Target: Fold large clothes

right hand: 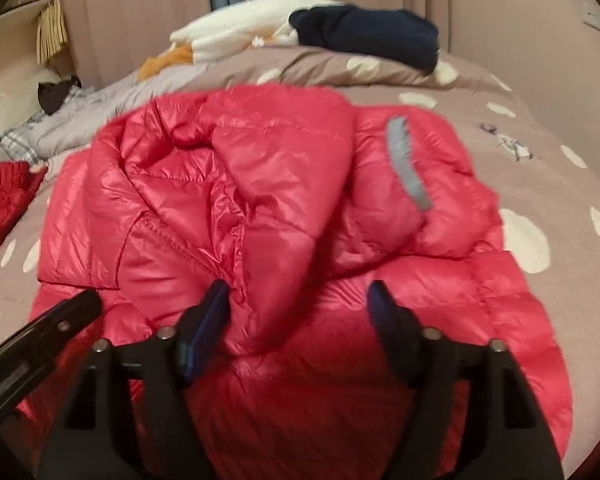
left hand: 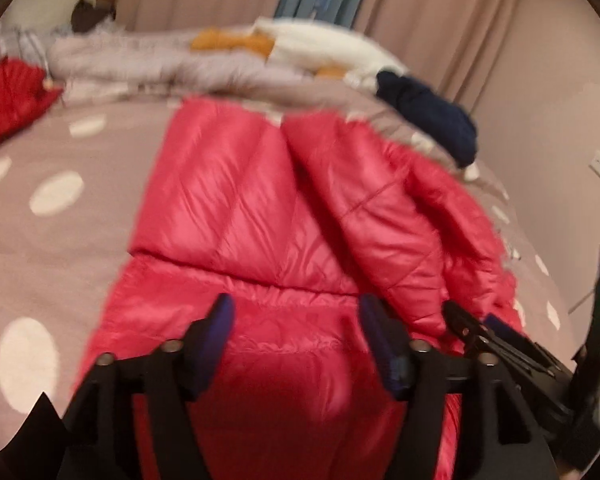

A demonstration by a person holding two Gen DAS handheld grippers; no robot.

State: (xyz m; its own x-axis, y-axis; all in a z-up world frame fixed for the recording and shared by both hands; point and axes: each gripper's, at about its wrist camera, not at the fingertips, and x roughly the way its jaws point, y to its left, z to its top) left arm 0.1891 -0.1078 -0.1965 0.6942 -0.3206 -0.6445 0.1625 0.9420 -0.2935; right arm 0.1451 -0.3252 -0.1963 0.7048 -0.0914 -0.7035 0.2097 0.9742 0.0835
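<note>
A shiny pink-red quilted down jacket (left hand: 260, 216) lies spread on the bed, its sleeve (left hand: 404, 216) folded in over the body. In the right wrist view the jacket (right hand: 204, 184) shows its hood (right hand: 380, 184) with a grey strip (right hand: 406, 164). My left gripper (left hand: 296, 320) hovers over the jacket's near part, open, nothing between its blue pads. My right gripper (right hand: 300, 304) is open too, above the jacket's folded fabric, pads apart from it. Each gripper appears at the edge of the other's view: the right one (left hand: 500, 336), the left one (right hand: 44, 340).
The bed cover (left hand: 60, 220) is taupe with white dots. Along the far side lie a grey garment (left hand: 140, 60), a white garment (left hand: 324, 44), an orange item (left hand: 228, 42) and a navy garment (left hand: 428, 108). A red knit (left hand: 8, 100) lies at the left. Curtains (right hand: 140, 12) hang behind.
</note>
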